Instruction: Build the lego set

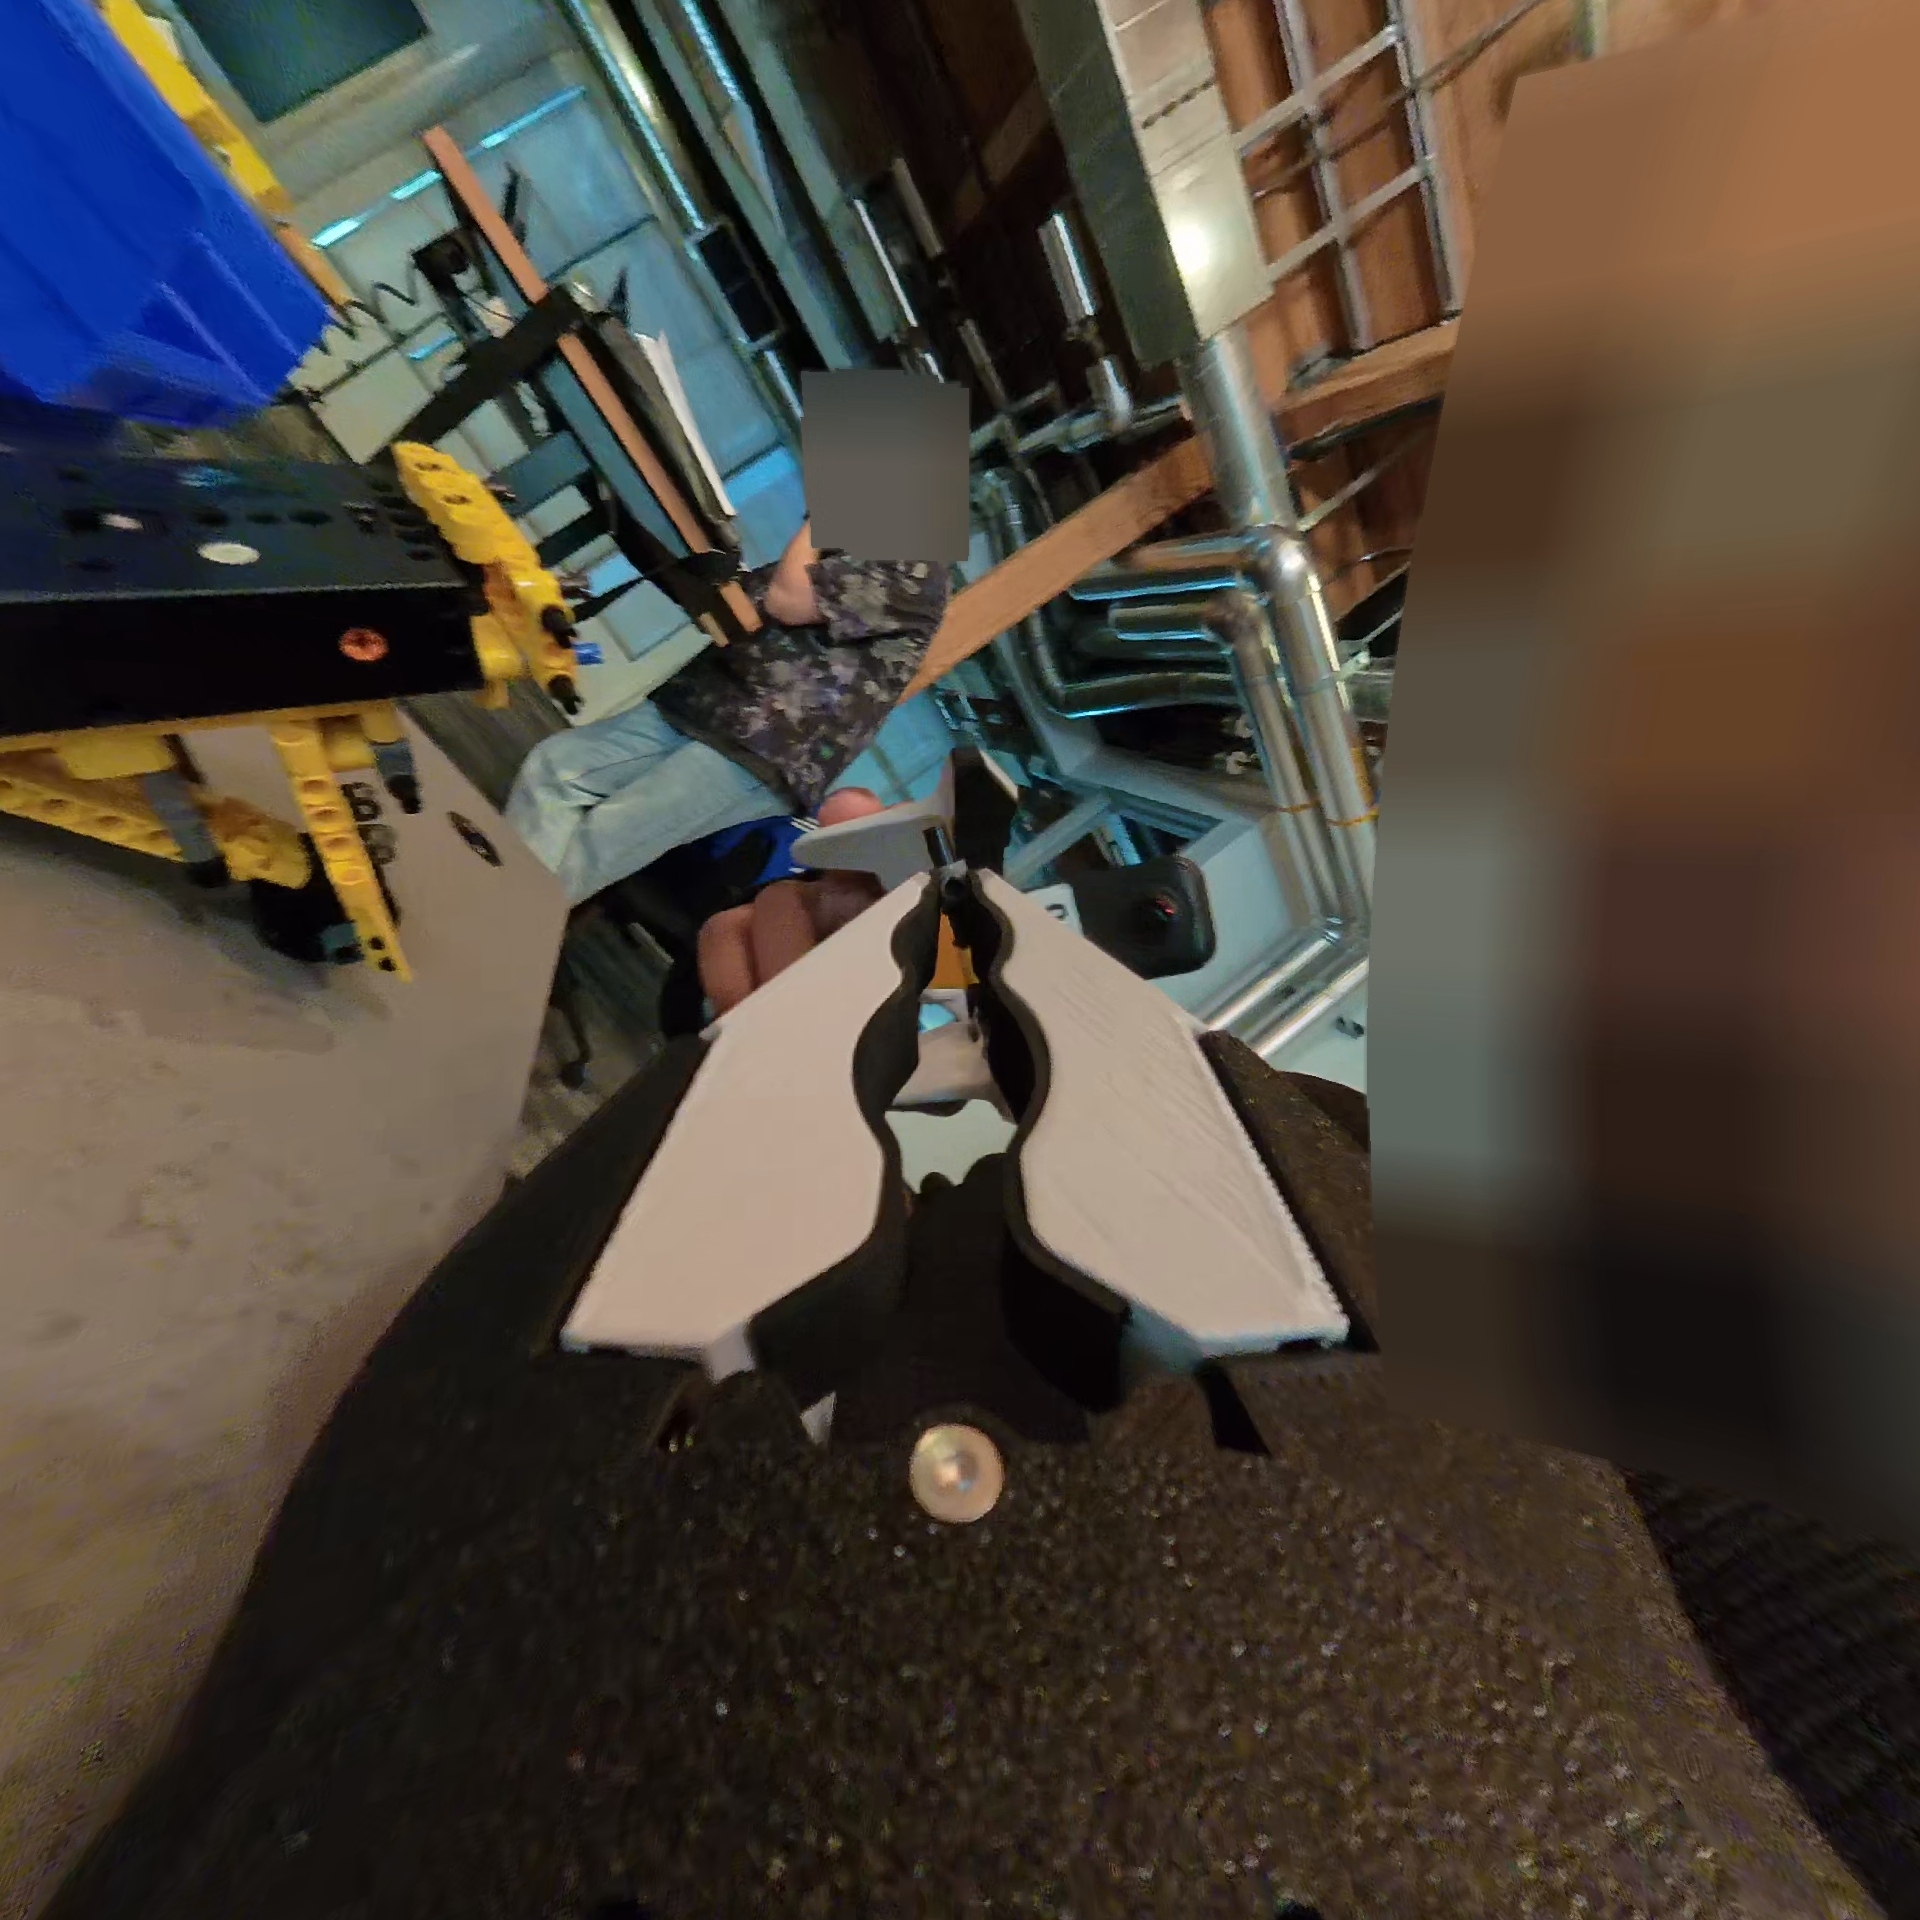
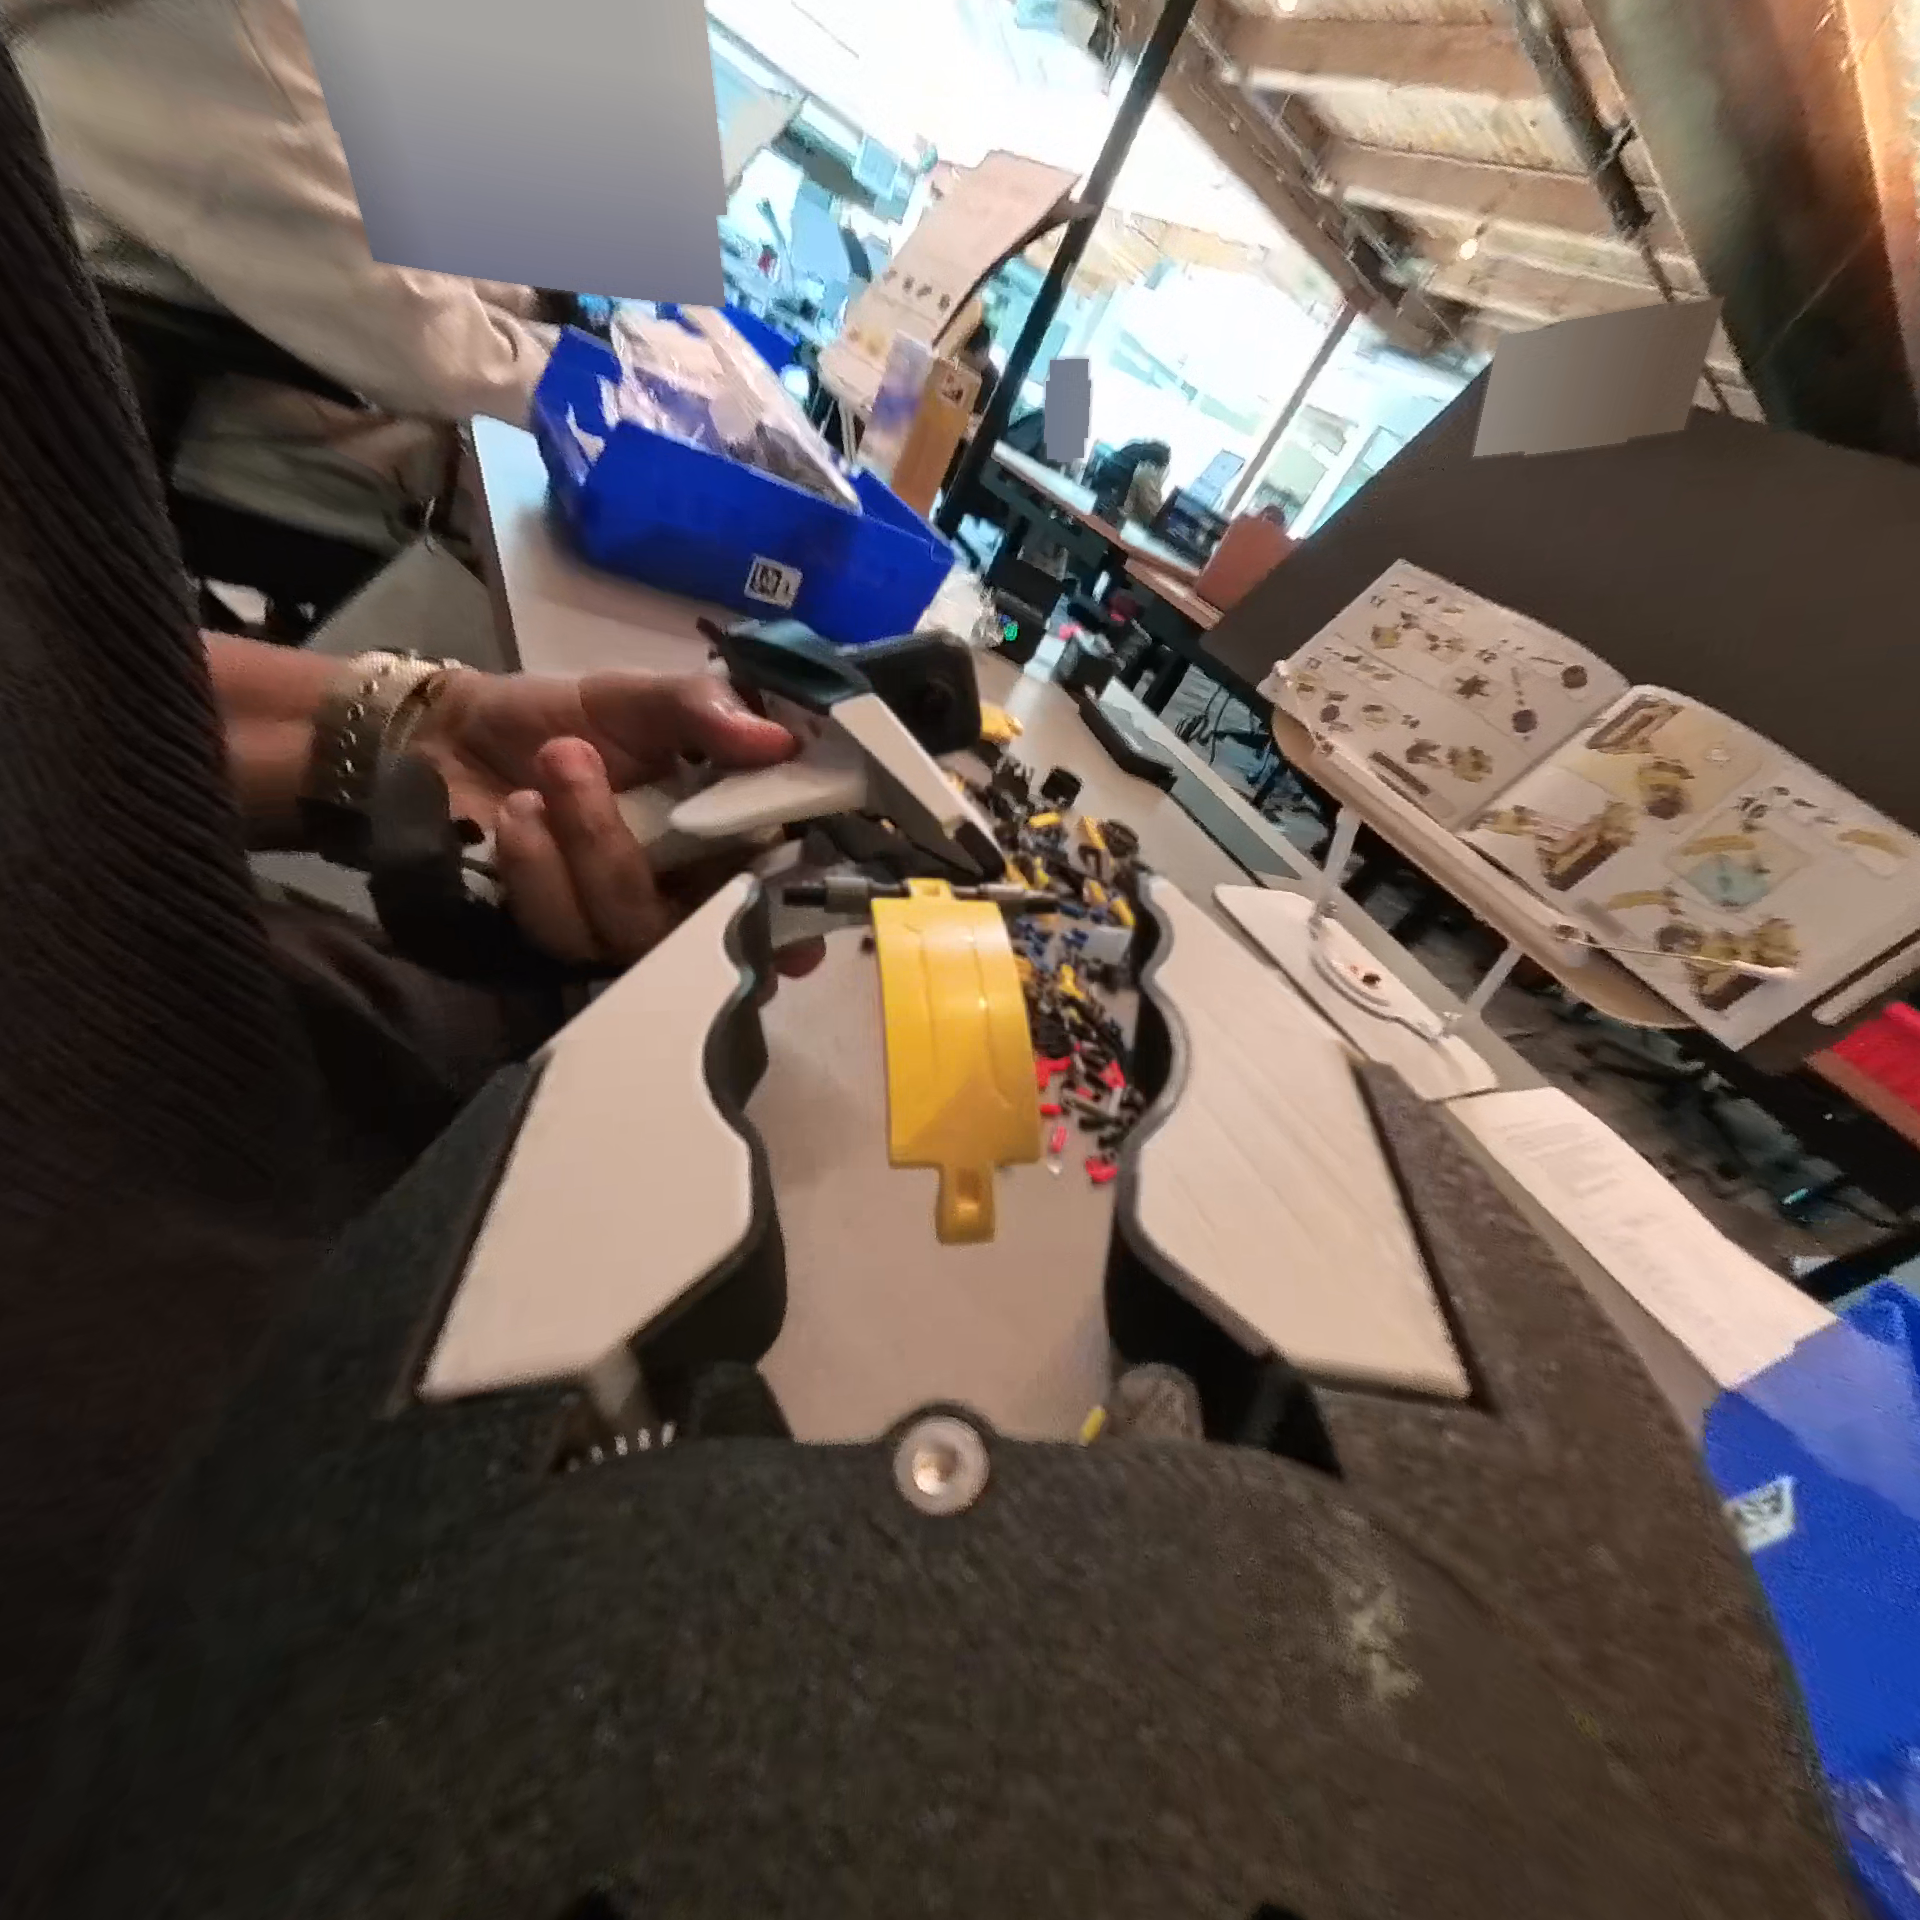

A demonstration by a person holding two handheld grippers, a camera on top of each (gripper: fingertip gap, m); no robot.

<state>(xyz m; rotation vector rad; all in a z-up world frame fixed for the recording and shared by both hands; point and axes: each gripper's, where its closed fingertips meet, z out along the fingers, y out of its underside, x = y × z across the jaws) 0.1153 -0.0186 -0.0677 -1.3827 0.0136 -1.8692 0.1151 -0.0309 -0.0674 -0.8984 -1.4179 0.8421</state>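
The left gripper (image 1: 954,896) has its white fingers (image 1: 800,1049) drawn together at the tips, clamped on a thin dark pin (image 1: 948,868). In the right wrist view this same left gripper (image 2: 977,862) shows farther off, held in a person's hand (image 2: 582,790) with a bracelet at the wrist, its tips at the end of a thin dark axle (image 2: 914,891) that runs across the top of a yellow curved panel (image 2: 956,1039).

The right gripper (image 2: 951,914) has its white fingers (image 2: 623,1143) spread wide apart. The yellow curved panel sits between them, touching neither, with its tab end toward the camera. Whether the panel rests on the pale worktop (image 2: 894,1299) or hangs above it cannot be told.

Just beyond the panel a heap of small black, yellow and red parts (image 2: 1081,997) lies scattered on the worktop. A blue bin (image 2: 727,520) stands near the far edge. To the right an open instruction booklet (image 2: 1558,790) leans on a white stand (image 2: 1351,977), and a second blue bin (image 2: 1839,1558) shows at the near right edge.

In the left wrist view a partly built yellow and black model (image 1: 312,644) stands on the worktop (image 1: 208,1143) at the left, below a blue bin (image 1: 125,208). A seated person (image 1: 748,707) is in the background.
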